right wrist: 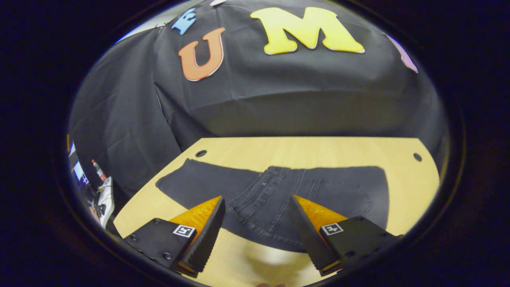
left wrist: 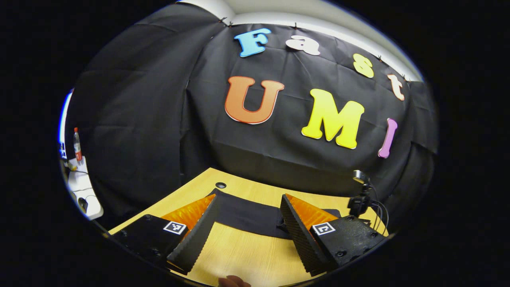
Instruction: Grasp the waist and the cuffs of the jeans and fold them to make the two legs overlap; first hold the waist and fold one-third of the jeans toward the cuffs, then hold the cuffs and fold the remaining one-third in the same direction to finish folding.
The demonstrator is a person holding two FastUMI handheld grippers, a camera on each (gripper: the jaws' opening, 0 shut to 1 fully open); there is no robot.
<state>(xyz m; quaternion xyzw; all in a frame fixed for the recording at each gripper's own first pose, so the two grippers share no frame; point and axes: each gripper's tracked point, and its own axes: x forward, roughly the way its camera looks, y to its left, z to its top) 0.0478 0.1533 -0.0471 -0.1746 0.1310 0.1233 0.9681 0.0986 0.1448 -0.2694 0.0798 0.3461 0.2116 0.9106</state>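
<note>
A pair of dark jeans (right wrist: 279,191) lies flat across a pale wooden table (right wrist: 410,187), its grain running in fine streaks, with a small round hole (right wrist: 201,153) near each far corner. The denim looks soft and matte, stitched in raised seams that curve around a back pocket, and one leg stretches away to the left as a long smooth strip.

The right gripper (right wrist: 257,217) hangs just above the near edge of the jeans with its fingers spread wide, nothing between them; the ribbed inner faces of both fingers slope down to blunt tips. The left gripper (left wrist: 249,215) stands likewise parted over bare wood, the jeans (left wrist: 247,215) lying beyond its tips as a dark band.

On the right of the left gripper view a small camera on a black stand (left wrist: 359,195) rises at the table's edge, cables trailing from it. Far left, past the black drape, a bottle with a red cap (left wrist: 77,144) stands on a white surface.
</note>
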